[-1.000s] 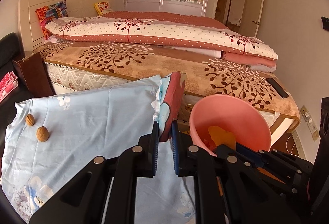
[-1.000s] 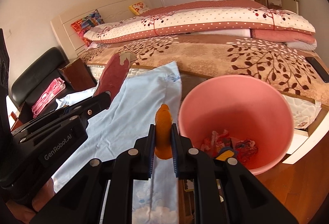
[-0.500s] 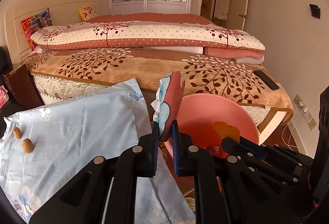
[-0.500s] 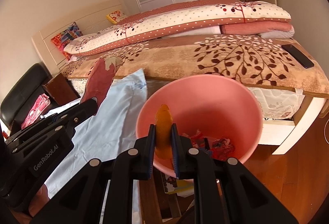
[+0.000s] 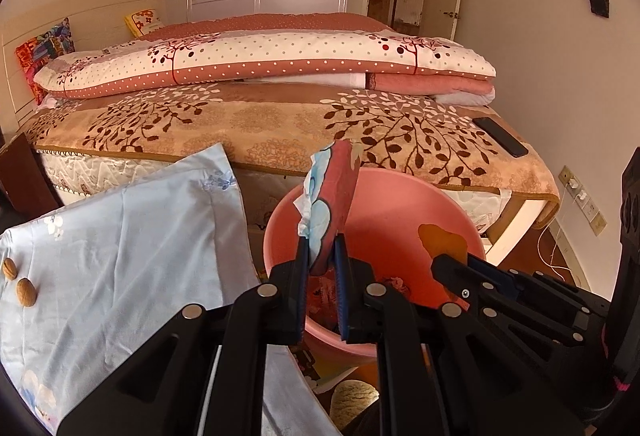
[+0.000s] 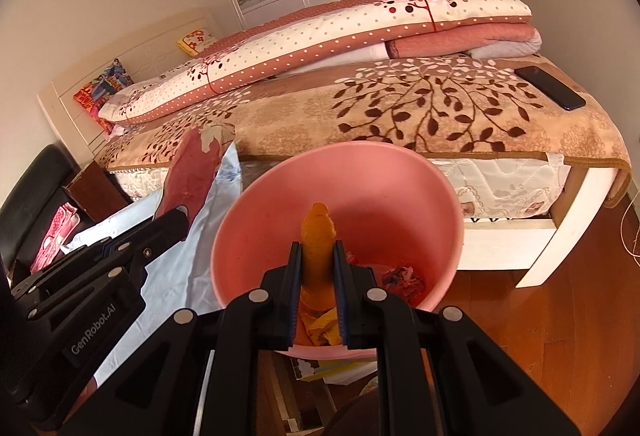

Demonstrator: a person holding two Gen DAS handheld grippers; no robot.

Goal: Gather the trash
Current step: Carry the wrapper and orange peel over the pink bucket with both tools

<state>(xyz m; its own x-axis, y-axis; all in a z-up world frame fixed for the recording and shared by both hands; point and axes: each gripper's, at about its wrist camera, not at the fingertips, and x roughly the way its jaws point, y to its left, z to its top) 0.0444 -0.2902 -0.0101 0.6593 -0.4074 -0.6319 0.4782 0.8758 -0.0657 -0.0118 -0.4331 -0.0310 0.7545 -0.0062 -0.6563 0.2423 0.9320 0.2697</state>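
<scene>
Left gripper [image 5: 322, 260] clamps a red-and-blue wrapper [image 5: 334, 191], upright over the near rim of the pink bin [image 5: 400, 203]. Right gripper [image 6: 316, 264] clamps an orange peel [image 6: 317, 236] over the bin's open mouth. Trash lies on the bin's bottom. Two walnuts [image 5: 20, 282] sit at the left edge of the blue cloth [image 5: 120, 236].

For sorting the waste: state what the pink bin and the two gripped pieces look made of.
Pink bin: likely plastic, smooth, faintly glossy, seamless wall.
Orange piece: probably fruit peel, matte, curled.
Red wrapper: apparently printed paper or film, with a torn white edge.
</scene>
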